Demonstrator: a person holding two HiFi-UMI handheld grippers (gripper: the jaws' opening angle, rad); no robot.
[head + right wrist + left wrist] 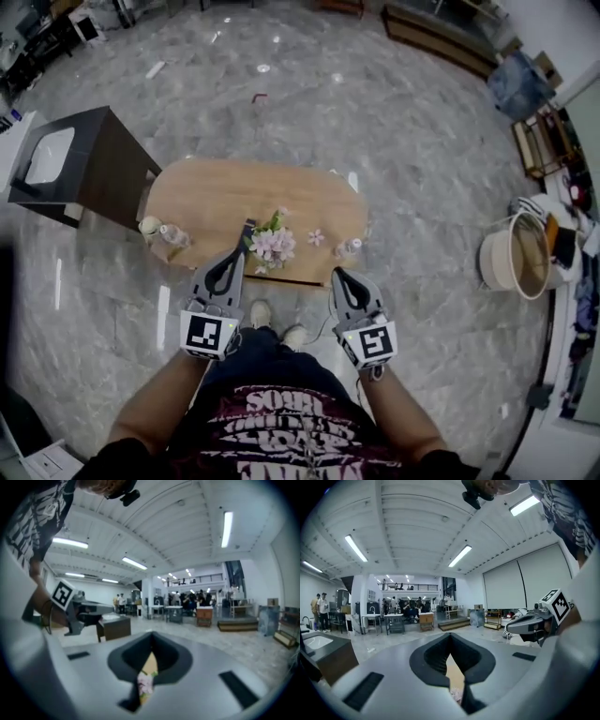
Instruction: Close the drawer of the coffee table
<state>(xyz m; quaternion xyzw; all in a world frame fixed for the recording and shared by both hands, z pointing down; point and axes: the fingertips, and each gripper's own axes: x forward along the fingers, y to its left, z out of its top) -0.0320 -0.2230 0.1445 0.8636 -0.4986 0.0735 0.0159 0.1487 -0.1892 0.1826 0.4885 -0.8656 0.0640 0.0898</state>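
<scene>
Marble floor point(375, 122); coffee table point(216, 197) below left gripper point(246, 231), right gripper point(336, 274) (fingers closed, empty).

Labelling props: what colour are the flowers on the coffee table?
The flowers are pale pink; the head view shows them best.

Glossy grey marble floor point(375, 122), dark cabinet point(103, 169) with white basin point(49, 155), strip lights point(460, 556) on ribbed white ceiling point(417, 522)

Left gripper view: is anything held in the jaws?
No: the jaws of the left gripper are together with nothing between them; only the table below shows through.
</scene>
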